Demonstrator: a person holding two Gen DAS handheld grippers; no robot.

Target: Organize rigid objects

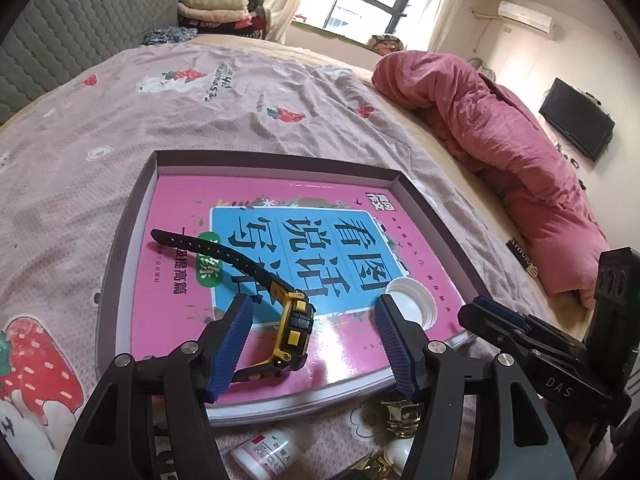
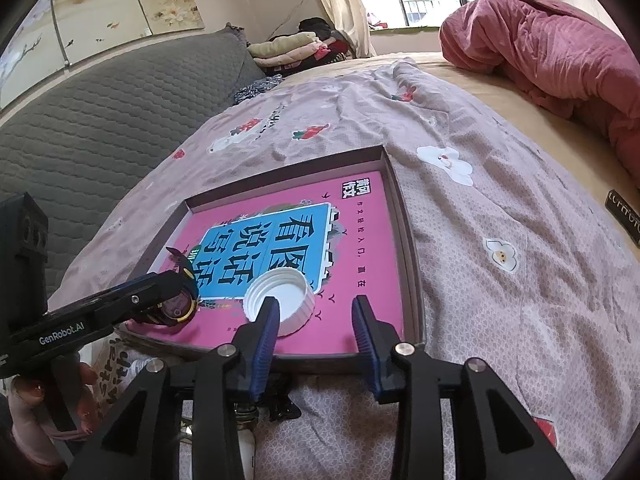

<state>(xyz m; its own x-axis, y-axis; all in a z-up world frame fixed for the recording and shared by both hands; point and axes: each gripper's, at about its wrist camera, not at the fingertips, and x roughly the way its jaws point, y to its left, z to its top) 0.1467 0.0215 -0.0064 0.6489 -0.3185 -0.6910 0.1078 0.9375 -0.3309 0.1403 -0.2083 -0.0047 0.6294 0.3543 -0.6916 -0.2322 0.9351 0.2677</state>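
A shallow grey box (image 1: 120, 240) lies on the bed with a pink book (image 1: 176, 280) in it. A yellow and black watch (image 1: 294, 326) lies on the book, strap stretching left. My left gripper (image 1: 314, 344) is open, with the watch between its fingers near the left pad (image 1: 232, 344). A white bottle cap (image 1: 410, 302) sits on the book. In the right wrist view my right gripper (image 2: 316, 336) is open and empty, just in front of the cap (image 2: 280, 300) at the box's near edge (image 2: 412, 280). The left gripper (image 2: 160, 292) and the watch face (image 2: 178, 306) show there too.
A white pill bottle (image 1: 268, 450), a gold-capped item (image 1: 402, 416) and other small things lie on the sheet in front of the box. A rolled pink quilt (image 1: 500, 160) lies at the right. A grey headboard (image 2: 100, 120) and folded clothes (image 2: 292, 50) are behind.
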